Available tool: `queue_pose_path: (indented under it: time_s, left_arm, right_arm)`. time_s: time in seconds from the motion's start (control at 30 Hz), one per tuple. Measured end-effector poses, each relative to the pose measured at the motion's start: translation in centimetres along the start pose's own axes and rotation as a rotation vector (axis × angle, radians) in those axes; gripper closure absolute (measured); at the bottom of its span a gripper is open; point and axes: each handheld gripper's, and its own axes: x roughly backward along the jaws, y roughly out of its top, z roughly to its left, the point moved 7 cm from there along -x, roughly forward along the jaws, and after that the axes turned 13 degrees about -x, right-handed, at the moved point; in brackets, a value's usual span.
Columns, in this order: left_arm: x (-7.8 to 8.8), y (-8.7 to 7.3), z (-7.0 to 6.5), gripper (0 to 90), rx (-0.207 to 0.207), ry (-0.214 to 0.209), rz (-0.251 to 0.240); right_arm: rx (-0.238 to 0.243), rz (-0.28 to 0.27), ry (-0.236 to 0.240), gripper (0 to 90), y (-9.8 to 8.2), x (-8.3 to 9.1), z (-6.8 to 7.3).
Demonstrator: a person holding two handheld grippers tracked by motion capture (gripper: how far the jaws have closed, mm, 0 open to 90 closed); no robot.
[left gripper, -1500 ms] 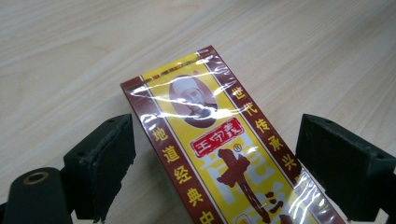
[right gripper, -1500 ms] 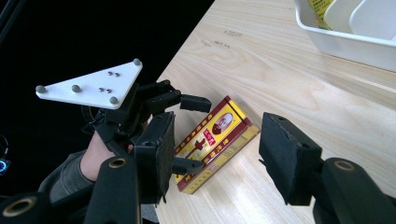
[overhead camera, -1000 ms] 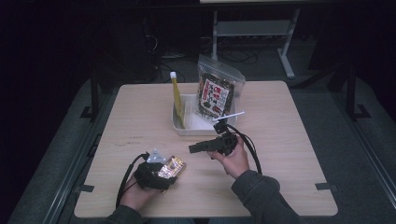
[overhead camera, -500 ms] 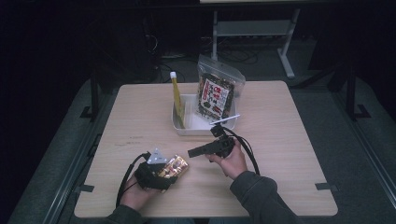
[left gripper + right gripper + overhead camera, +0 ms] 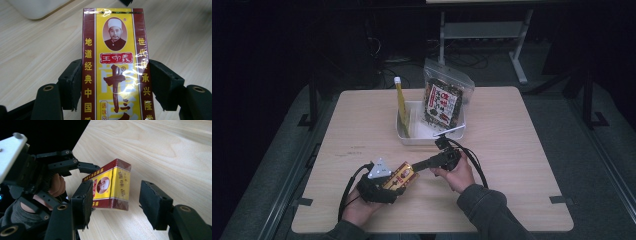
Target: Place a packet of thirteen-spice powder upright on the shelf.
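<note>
While the left gripper point(image 5: 398, 176) pinches the yellow-and-maroon box point(image 5: 115, 67) by its long sides just above the table point(image 5: 522, 150), the right gripper point(image 5: 115, 202) has its jaws spread around the box's free end, not touching it. Behind them, a white tray point(image 5: 402, 135) holds a snack bag point(image 5: 443, 100) and yellow tube point(image 5: 401, 102).

Table point(image 5: 522, 150): light wood top, rounded corners, standing on grey floor
White tray point(image 5: 407, 136): rests on the table's far middle part
Elsewhere: bare wood
</note>
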Motion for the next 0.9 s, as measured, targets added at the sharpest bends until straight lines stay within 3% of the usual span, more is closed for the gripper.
queue_pose_path:
  time_s: [0.9]
  left_arm:
    - [0.3, 1.5, -1.0, 32.1, -0.039, -0.012, -0.073]
  right_arm:
    - [-0.015, 0.062, 0.030, 45.0, -0.4, -1.6, 0.3]
